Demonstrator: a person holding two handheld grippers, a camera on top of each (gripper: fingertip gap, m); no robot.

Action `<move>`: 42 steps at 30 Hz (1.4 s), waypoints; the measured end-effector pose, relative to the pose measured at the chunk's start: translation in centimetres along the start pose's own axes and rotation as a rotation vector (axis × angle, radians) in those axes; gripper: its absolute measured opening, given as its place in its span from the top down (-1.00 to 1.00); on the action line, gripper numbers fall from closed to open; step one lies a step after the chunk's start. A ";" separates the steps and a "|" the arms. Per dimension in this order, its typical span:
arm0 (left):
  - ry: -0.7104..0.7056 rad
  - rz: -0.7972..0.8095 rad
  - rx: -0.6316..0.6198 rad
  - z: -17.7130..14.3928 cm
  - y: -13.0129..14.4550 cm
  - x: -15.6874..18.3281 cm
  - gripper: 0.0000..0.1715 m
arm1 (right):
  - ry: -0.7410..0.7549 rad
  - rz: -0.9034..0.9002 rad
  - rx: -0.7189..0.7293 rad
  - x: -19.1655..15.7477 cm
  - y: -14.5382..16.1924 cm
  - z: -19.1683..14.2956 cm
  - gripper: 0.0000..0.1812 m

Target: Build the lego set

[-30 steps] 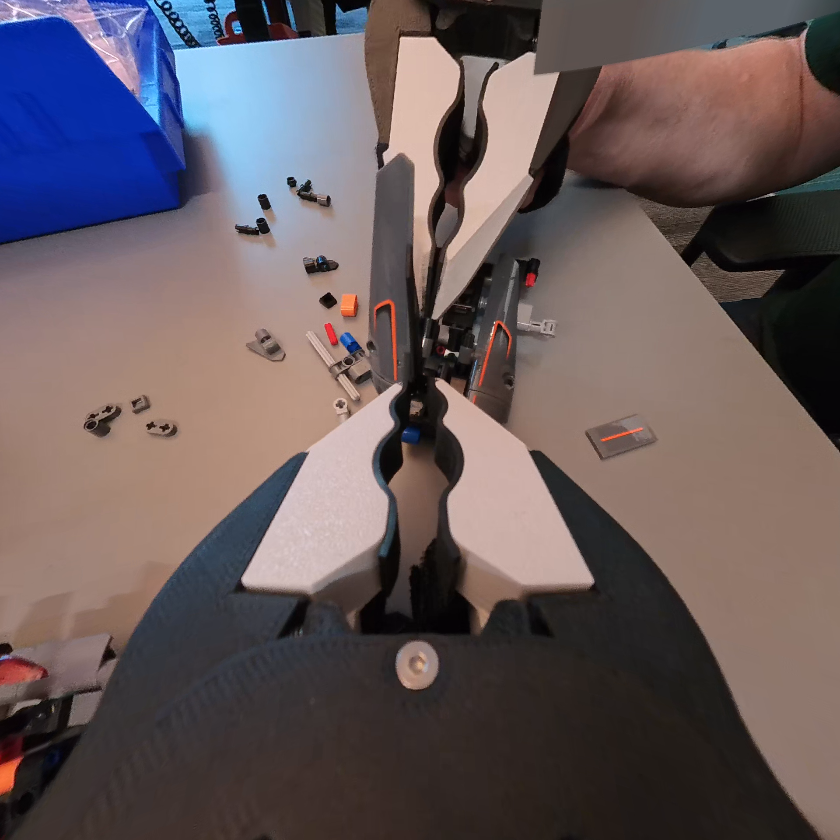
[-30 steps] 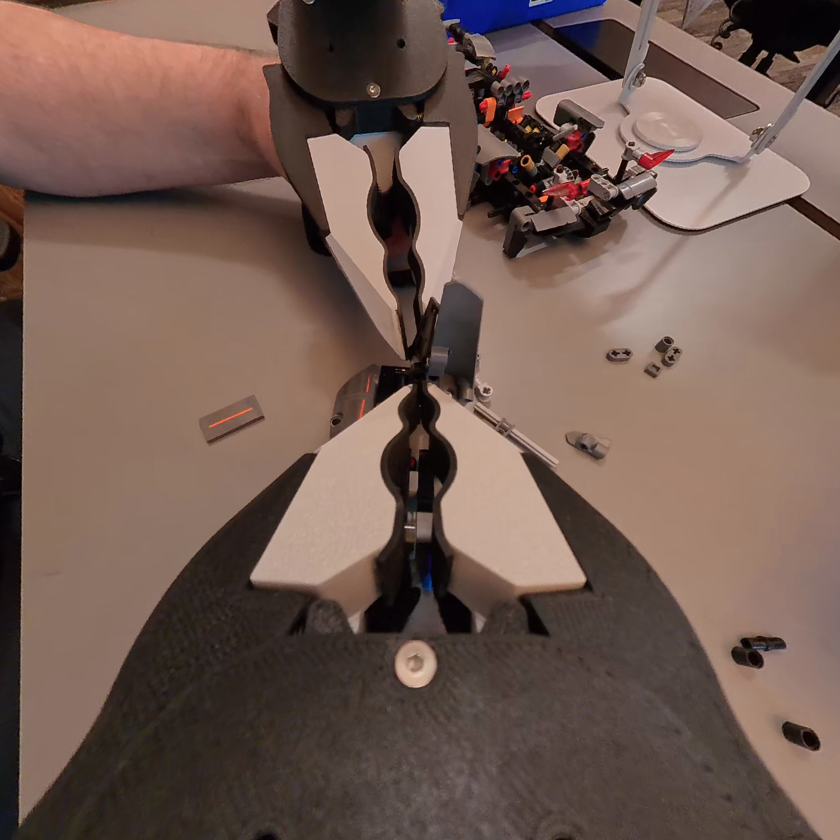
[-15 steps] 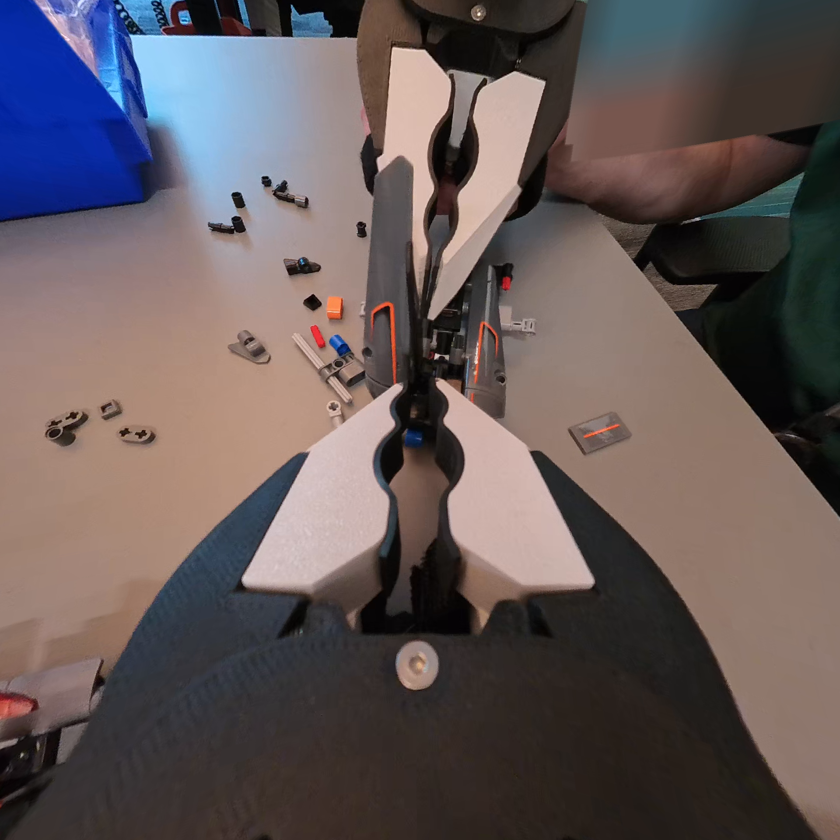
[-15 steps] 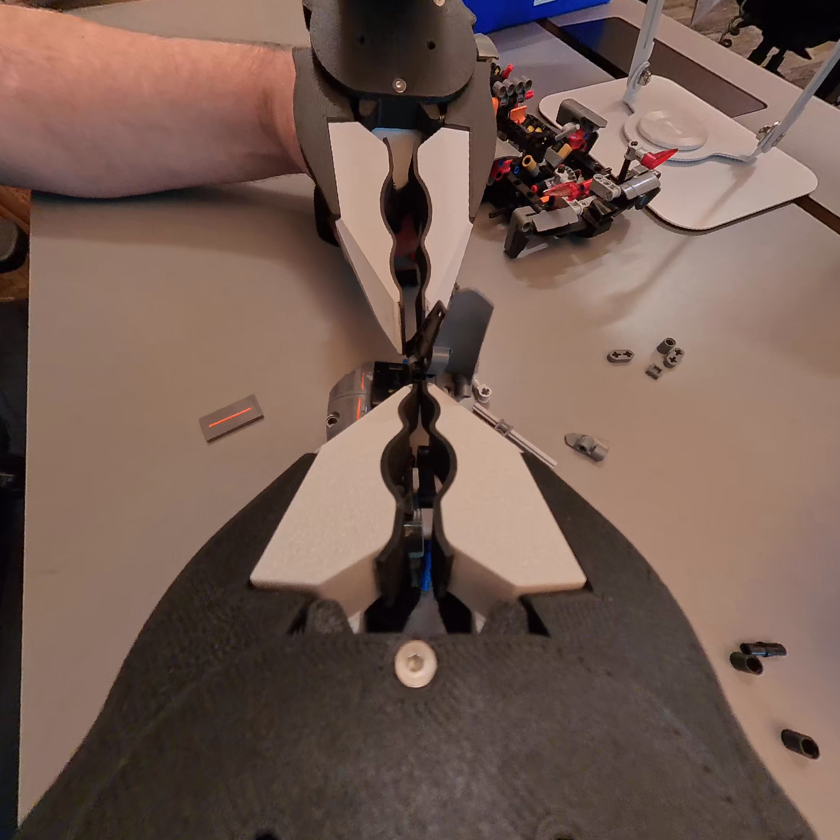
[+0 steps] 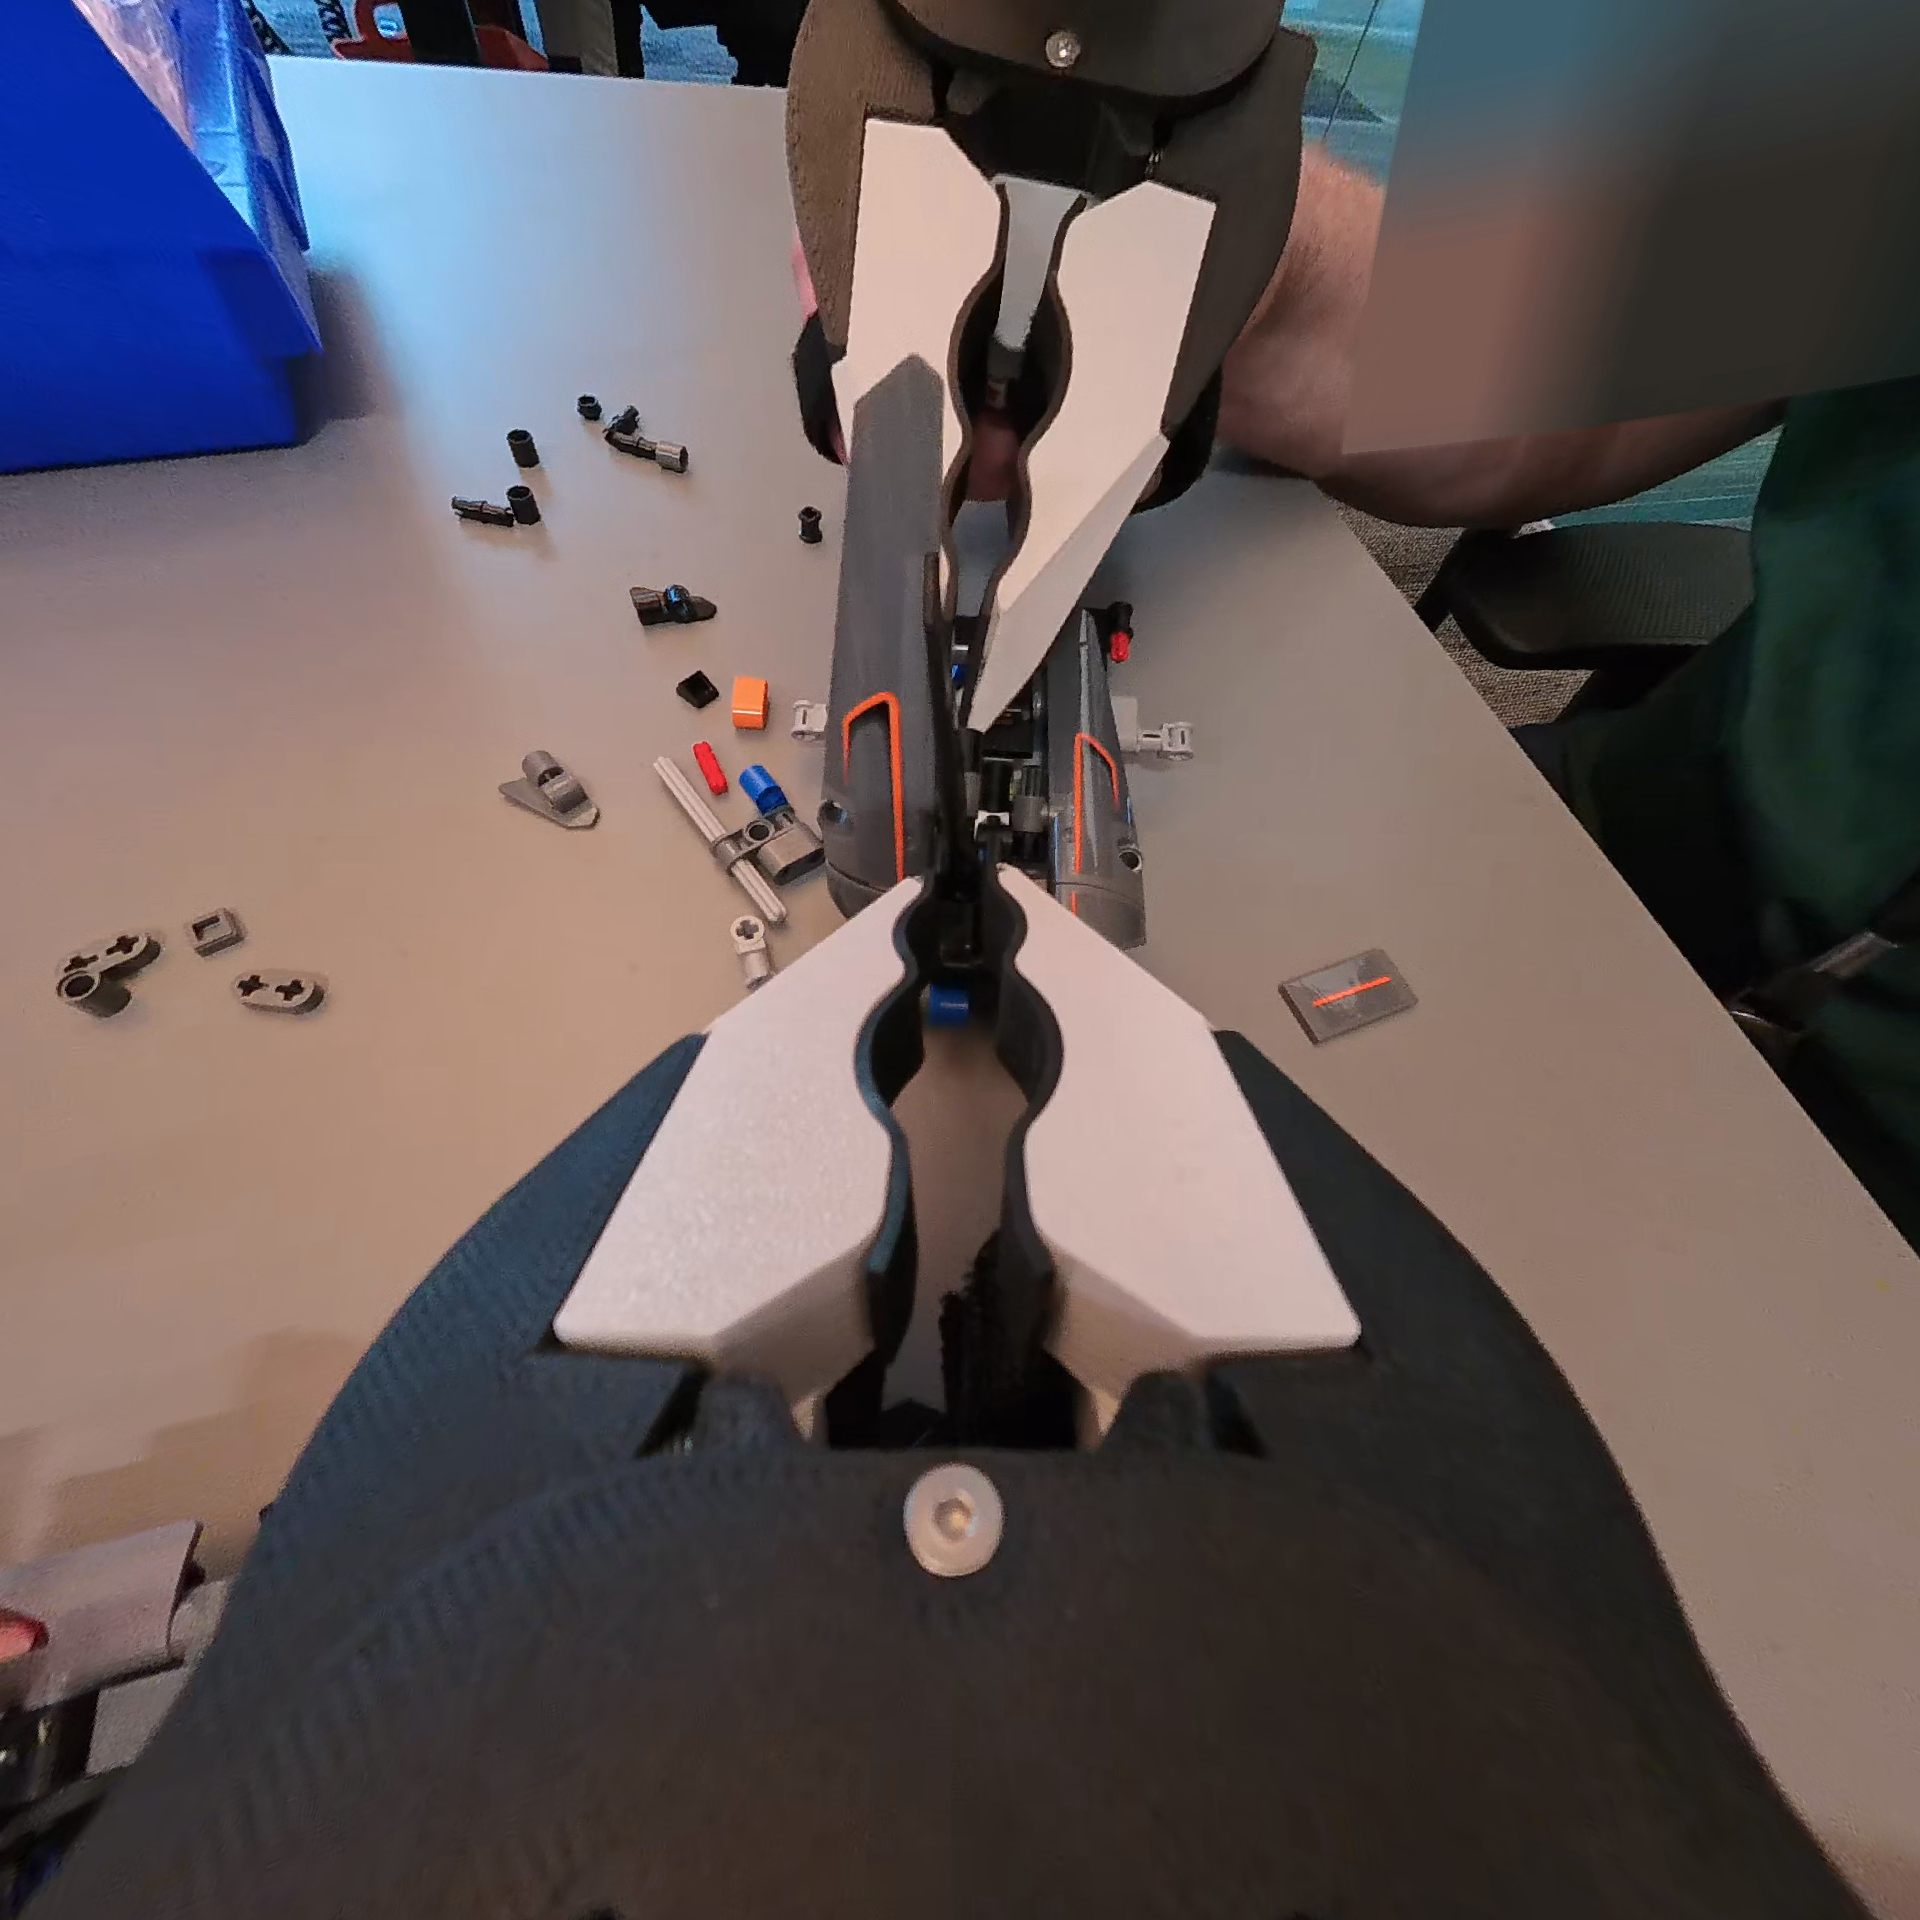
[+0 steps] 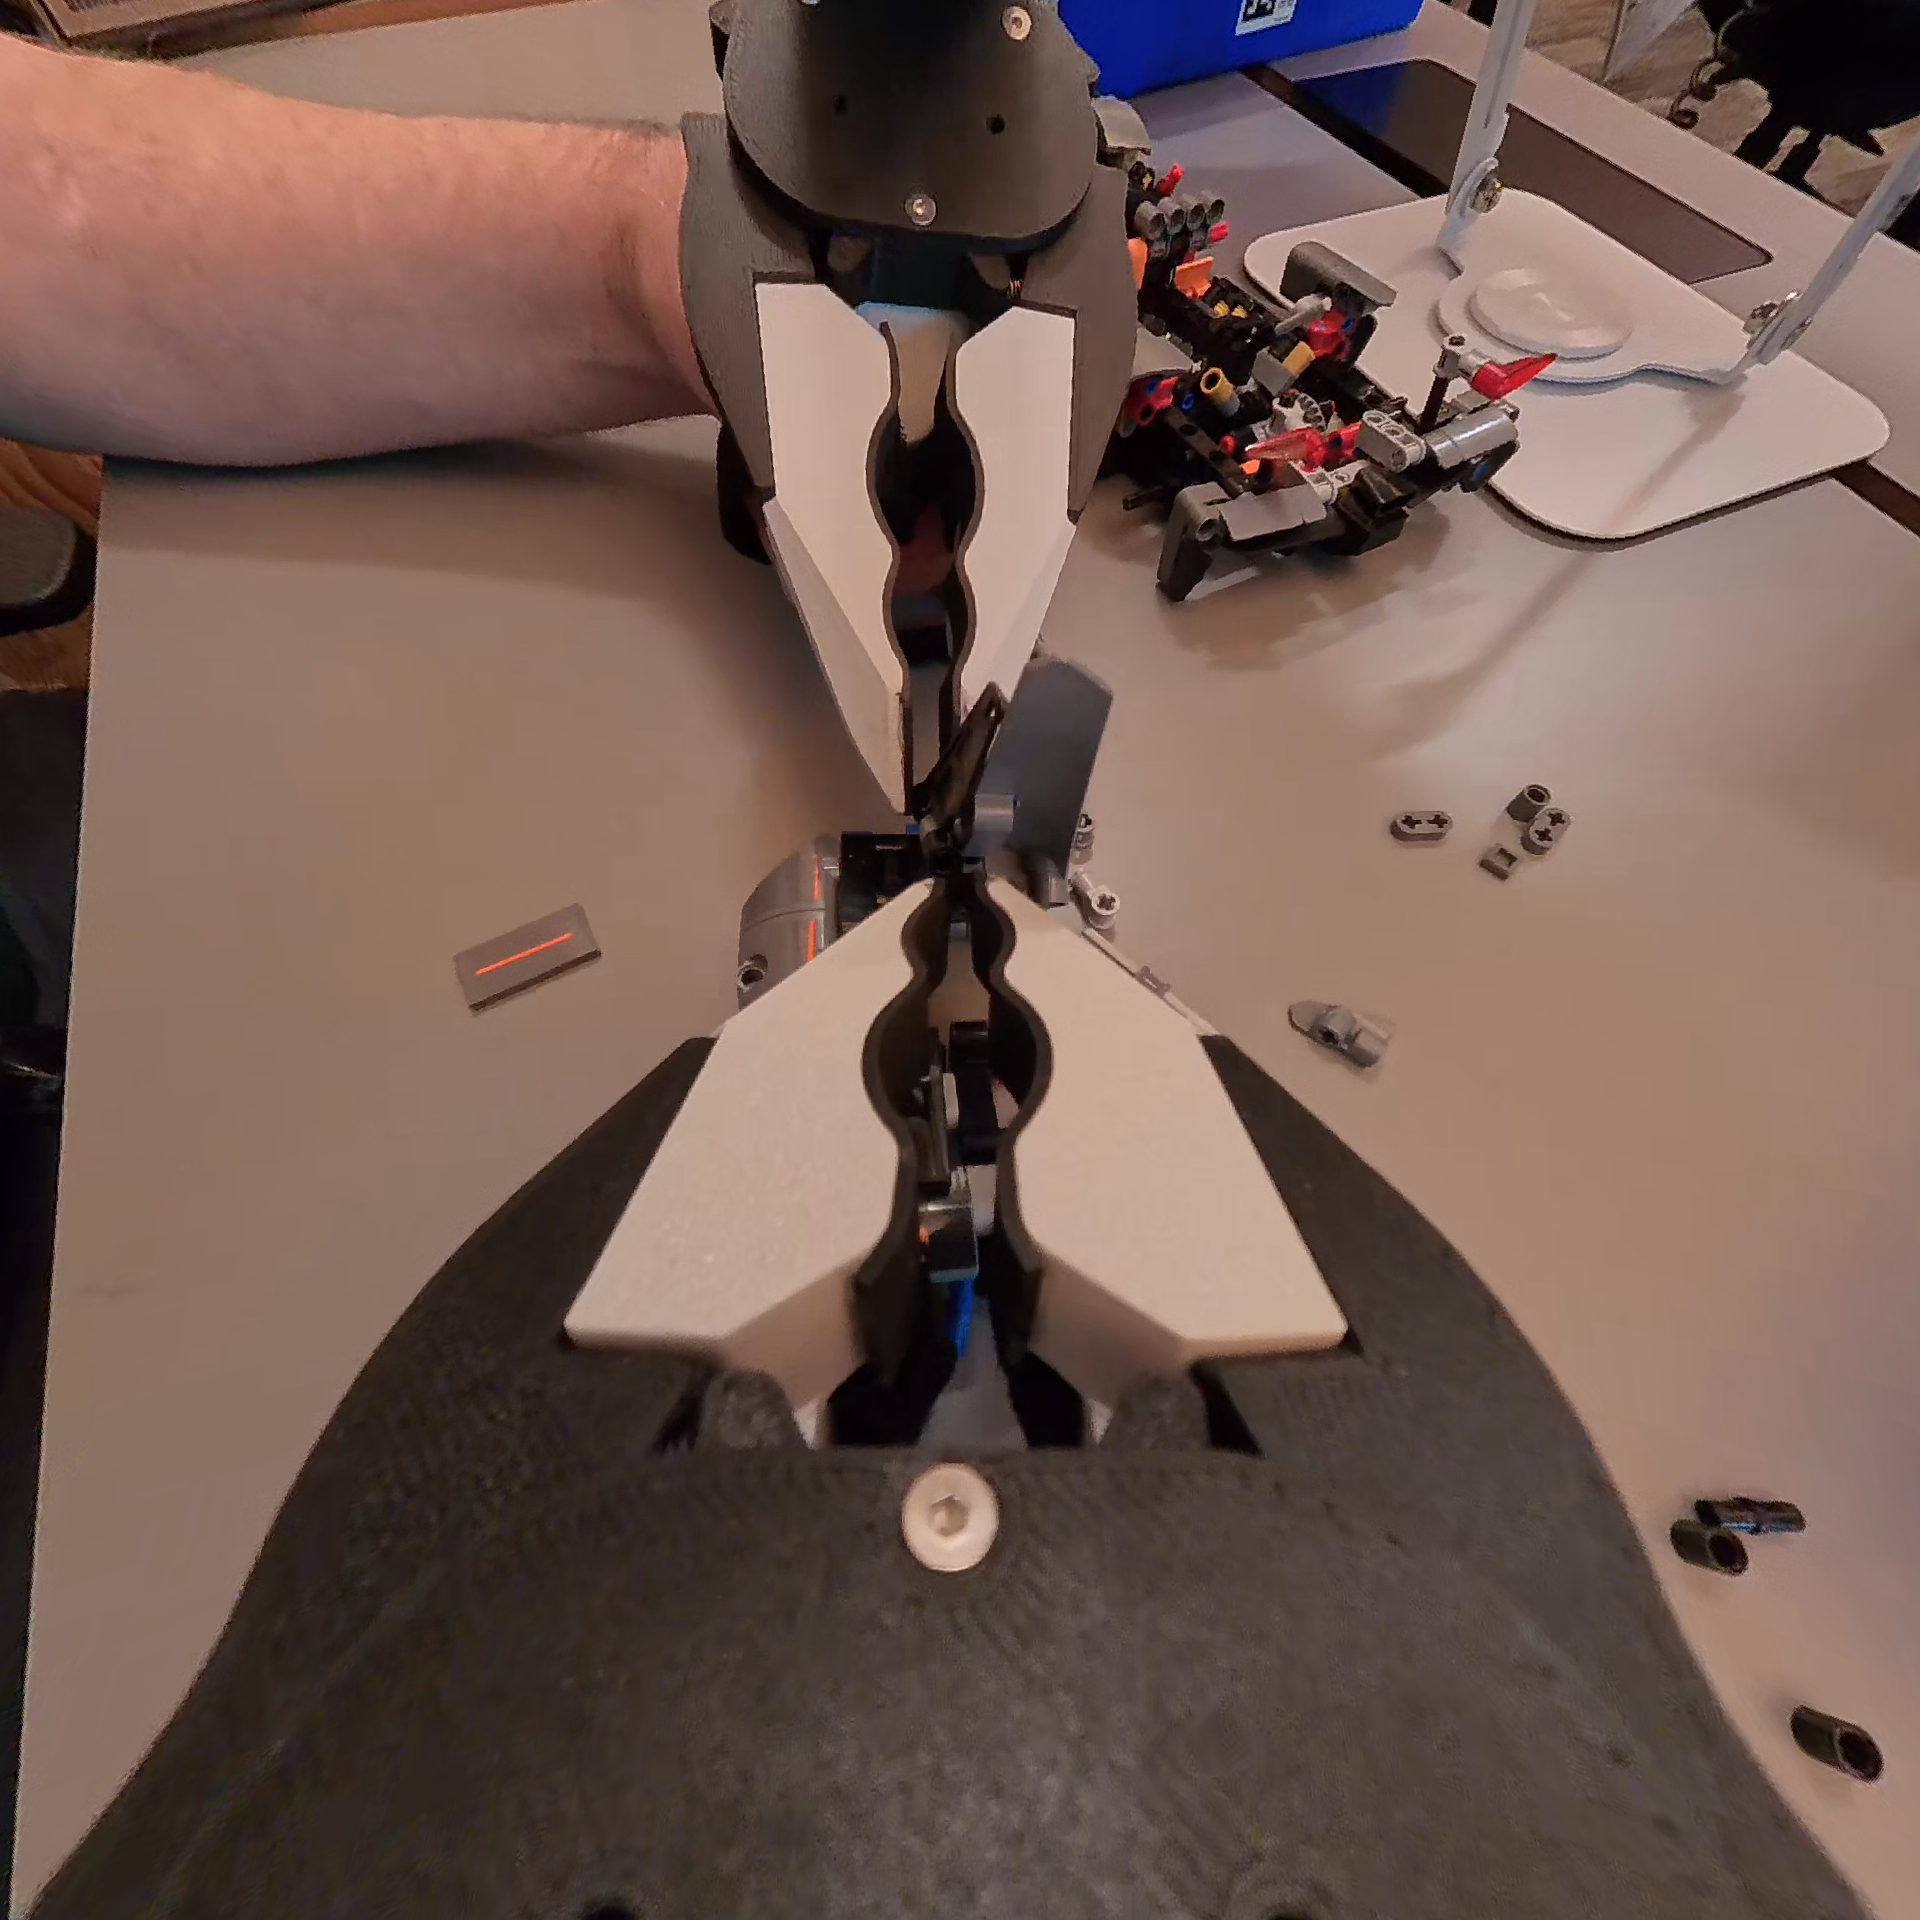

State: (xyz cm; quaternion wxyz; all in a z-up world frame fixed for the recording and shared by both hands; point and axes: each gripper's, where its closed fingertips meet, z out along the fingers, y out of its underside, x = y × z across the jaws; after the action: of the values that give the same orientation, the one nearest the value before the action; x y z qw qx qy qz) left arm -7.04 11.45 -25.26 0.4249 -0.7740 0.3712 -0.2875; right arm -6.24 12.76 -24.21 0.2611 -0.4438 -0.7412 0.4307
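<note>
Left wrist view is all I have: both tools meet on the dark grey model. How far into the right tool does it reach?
Observer: In the right wrist view, black parts of the model run well back between the fingers of the right tool, with a blue piece near their base.
Operator: Anything behind my left tool?
Observer: A partly built chassis sits on the table behind the left tool, next to a white stand base.
</note>
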 end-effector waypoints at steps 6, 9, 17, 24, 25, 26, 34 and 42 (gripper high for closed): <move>-0.001 -0.007 0.006 0.0 -0.1 0.0 0.95 | 0.000 0.017 0.019 0.0 0.0 -0.1 0.92; 0.001 -0.011 0.013 -0.1 -0.2 0.0 0.95 | -0.019 0.038 0.031 -0.2 -0.1 -0.3 0.83; -0.005 -0.010 0.009 -0.1 -0.1 -0.2 0.95 | 0.019 0.064 -0.015 0.1 0.4 0.2 0.85; -0.023 -0.017 0.002 -0.2 0.0 -0.7 0.95 | 0.078 0.090 -0.080 0.4 0.8 0.8 0.84; -0.027 -0.019 0.002 -0.2 0.1 -0.8 0.95 | 0.075 0.104 -0.077 0.3 0.7 0.8 0.85; -0.029 -0.020 0.002 -0.2 0.1 -0.9 0.95 | 0.073 0.118 -0.070 0.2 0.6 0.9 0.87; -0.037 -0.026 0.004 -0.3 0.0 -1.1 0.95 | 0.087 0.145 -0.078 0.3 0.7 1.2 0.94; -0.031 -0.028 0.000 -0.1 0.0 -1.2 0.94 | 0.002 0.106 -0.061 -0.1 0.7 1.0 0.94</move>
State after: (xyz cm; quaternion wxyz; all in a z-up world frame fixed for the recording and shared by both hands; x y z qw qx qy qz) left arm -7.82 12.37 -25.37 0.4267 -0.7835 0.3534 -0.2813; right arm -6.68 12.43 -25.30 0.2248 -0.4907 -0.7291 0.4208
